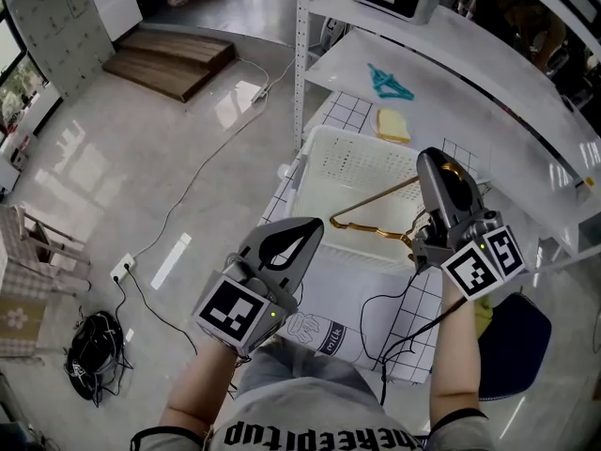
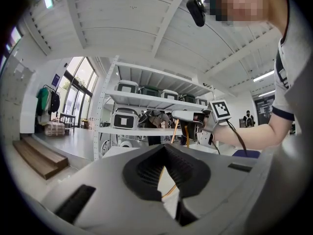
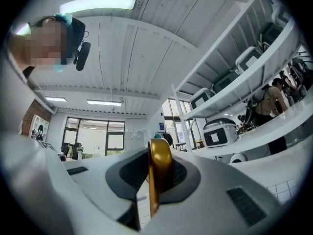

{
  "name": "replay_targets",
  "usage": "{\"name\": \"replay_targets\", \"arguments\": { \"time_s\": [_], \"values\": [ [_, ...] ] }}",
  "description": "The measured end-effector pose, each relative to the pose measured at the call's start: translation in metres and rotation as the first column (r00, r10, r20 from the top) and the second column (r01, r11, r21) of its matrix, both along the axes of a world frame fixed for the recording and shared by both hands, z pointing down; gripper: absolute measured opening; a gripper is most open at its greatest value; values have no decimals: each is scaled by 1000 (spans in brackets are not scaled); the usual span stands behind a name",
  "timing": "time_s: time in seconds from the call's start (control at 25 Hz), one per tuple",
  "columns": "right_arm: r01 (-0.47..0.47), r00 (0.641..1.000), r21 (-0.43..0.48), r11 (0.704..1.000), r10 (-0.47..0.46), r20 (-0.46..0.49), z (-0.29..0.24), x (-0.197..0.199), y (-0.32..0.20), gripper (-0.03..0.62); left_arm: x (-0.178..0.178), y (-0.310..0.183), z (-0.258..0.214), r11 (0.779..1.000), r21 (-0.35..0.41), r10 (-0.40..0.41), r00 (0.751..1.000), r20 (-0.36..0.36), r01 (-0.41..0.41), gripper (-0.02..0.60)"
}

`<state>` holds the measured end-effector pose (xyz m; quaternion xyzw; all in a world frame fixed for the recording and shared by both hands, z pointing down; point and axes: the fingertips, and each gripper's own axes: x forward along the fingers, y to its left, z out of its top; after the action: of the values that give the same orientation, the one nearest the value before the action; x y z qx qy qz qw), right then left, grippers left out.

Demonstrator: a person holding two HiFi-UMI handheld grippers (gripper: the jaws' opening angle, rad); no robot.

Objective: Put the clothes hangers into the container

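Note:
A gold metal clothes hanger (image 1: 368, 216) hangs in the air above the white slotted basket (image 1: 338, 163). My right gripper (image 1: 438, 165) is shut on its hook, which stands as a gold band (image 3: 159, 173) between the dark pads in the right gripper view (image 3: 159, 153). The hanger's triangle points left, over the basket's near half. My left gripper (image 1: 313, 225) is held lower and to the left, over the basket's near left corner, shut with nothing in it (image 2: 165, 148). In the left gripper view the right gripper (image 2: 190, 115) and the hanger's thin legs (image 2: 175, 131) show ahead. A teal hanger (image 1: 388, 83) lies on the white shelf.
The basket stands on a gridded mat (image 1: 424, 318) over a low table. A yellow flat item (image 1: 392, 125) lies beyond the basket. White shelf boards (image 1: 488, 73) run along the right with appliances on them. A blue stool (image 1: 515, 346) is at the lower right. Cables trail on the floor (image 1: 169, 224).

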<state>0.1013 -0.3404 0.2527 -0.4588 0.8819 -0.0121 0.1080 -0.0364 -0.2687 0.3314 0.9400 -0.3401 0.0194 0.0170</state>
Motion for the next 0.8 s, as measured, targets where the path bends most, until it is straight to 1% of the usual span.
{"name": "replay_targets", "arguments": {
  "time_s": [0.04,0.12,0.2,0.28,0.4,0.44,0.6,0.68,0.8],
  "values": [
    [0,1000,-7,1000,0,2,4,1,-2,55,1,-1,1,1000,-2,0,1000,0,0,14],
    [0,1000,-18,1000,0,15,10,3,-4,55,3,-1,4,999,-42,-2,1000,2,2,14],
    [2,999,-25,1000,-1,34,14,5,-6,55,4,-3,6,998,-61,-2,1000,4,2,14],
    [4,999,-31,999,-3,44,18,8,-8,55,4,-6,8,999,-52,-2,1000,5,3,14],
    [1,999,-42,999,1,46,22,11,-10,55,4,-11,7,1000,8,0,1000,5,0,14],
    [-1,999,-47,999,3,44,23,12,-11,57,5,-12,8,1000,12,2,1000,8,-2,14],
    [-24,1000,-71,997,25,16,31,18,-13,60,10,-11,10,1000,-27,7,1000,3,-7,14],
    [-41,999,-81,996,41,-6,35,22,-14,74,13,-10,12,999,-50,11,1000,5,-11,14],
    [-77,997,-92,993,74,-30,39,30,-14,80,16,-12,10,1000,-21,19,1000,1,-19,14]
  ]
}}
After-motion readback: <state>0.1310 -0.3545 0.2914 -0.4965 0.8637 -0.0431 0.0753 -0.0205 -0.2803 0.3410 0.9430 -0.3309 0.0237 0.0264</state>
